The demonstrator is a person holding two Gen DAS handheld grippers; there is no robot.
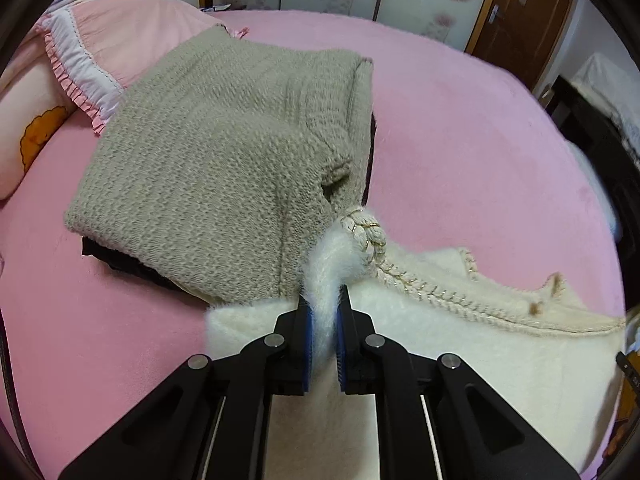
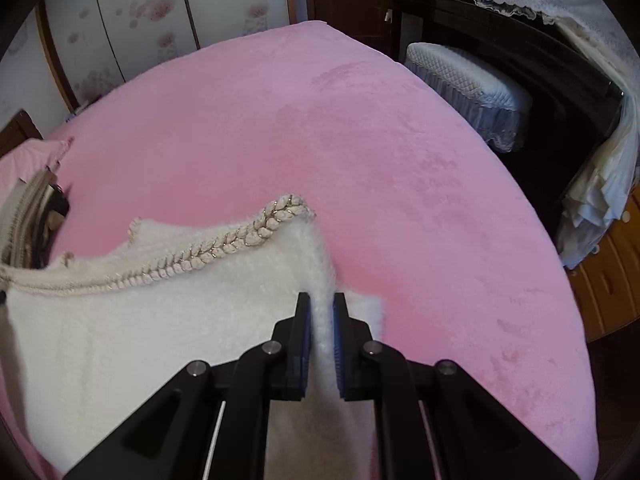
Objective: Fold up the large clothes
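Observation:
A fluffy cream sweater [image 1: 460, 344] with a braided, gold-threaded neckline [image 1: 404, 276] lies on the pink bed. My left gripper [image 1: 325, 300] is shut on a raised fold of its white fabric beside one end of the braid. In the right wrist view the same sweater [image 2: 120, 328] spreads to the left, its braided trim [image 2: 224, 246] running across. My right gripper [image 2: 320, 298] is shut on a pinched ridge of white fabric at the sweater's right edge.
A folded grey knit sweater [image 1: 224, 160] sits on a dark garment [image 1: 120, 258] just beyond the left gripper. Pink pillows [image 1: 120, 36] lie at the far left. Bare pink bedspread [image 2: 320, 120] stretches ahead; a dark dresser [image 2: 500, 52] and a padded stool [image 2: 468, 88] stand off the bed's right side.

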